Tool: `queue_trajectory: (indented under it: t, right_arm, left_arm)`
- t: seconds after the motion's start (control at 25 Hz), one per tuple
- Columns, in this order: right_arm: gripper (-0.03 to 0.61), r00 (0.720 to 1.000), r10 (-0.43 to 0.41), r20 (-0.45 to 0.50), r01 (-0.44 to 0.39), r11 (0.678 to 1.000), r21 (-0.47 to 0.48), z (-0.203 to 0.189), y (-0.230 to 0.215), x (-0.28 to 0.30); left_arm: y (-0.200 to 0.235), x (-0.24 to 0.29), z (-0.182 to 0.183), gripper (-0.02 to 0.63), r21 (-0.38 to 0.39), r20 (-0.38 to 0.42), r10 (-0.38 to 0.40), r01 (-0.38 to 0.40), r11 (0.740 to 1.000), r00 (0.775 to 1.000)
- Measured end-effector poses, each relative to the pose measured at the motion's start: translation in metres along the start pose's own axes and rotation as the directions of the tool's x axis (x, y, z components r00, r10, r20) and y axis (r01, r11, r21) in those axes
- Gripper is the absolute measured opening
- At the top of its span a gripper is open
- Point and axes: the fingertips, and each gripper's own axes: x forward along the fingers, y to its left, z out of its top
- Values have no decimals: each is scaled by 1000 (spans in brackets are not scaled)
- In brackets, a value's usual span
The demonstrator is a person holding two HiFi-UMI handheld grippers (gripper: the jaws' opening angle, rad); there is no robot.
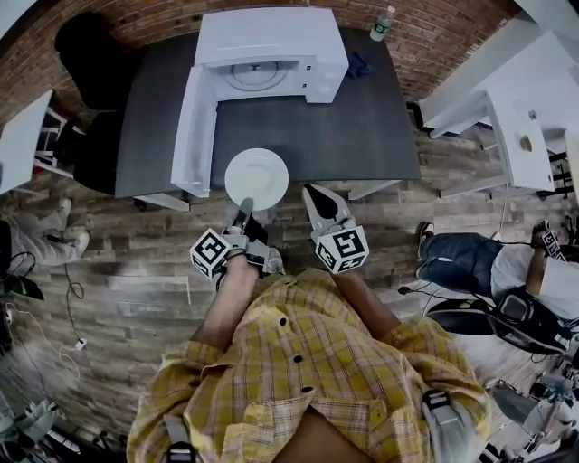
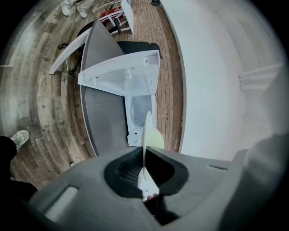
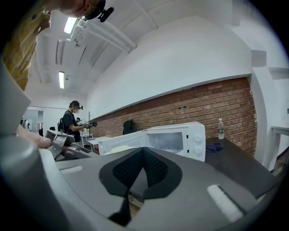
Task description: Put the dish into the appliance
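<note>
A round white plate (image 1: 256, 178) hangs over the near edge of the dark table (image 1: 362, 136), and my left gripper (image 1: 242, 213) is shut on its near rim. In the left gripper view the plate (image 2: 146, 135) shows edge-on, pinched between the pads of that gripper (image 2: 145, 158). The white microwave (image 1: 271, 52) stands at the back of the table, its door (image 1: 194, 131) swung open to the left and its cavity (image 2: 140, 109) with the turntable showing. My right gripper (image 1: 322, 204) is shut and holds nothing, to the right of the plate (image 3: 118, 148), and its view looks toward the microwave (image 3: 177, 137).
A water bottle (image 1: 383, 23) and a dark blue cloth (image 1: 358, 65) sit at the table's back right. White desks (image 1: 511, 108) stand to the right, another (image 1: 23, 136) to the left. A seated person's legs (image 1: 493, 267) are at the right, and a person (image 3: 72, 122) stands far off.
</note>
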Motion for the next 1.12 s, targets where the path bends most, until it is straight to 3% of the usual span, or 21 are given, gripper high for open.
queue_trajectory:
  t: [0.36, 0.6, 0.76, 1.12]
  right_arm:
    - [5, 999, -42, 14, 42, 999, -5, 7, -16, 24]
    - [5, 1000, -30, 7, 30, 1000, -1, 5, -35, 48]
    - [5, 1000, -1, 20, 1, 1000, 10, 7, -51, 71]
    - [5, 999, 38, 28, -38, 999, 8, 15, -88, 111]
  left_arm:
    - [3, 28, 16, 9, 3, -35, -4, 5, 1000, 999]
    - [3, 59, 23, 9, -58, -21, -8, 6, 998, 1000]
    - [5, 85, 38, 9, -1, -16, 18, -18, 1000, 1000]
    - [-3, 137, 57, 8, 18, 38, 6, -6, 1000, 999]
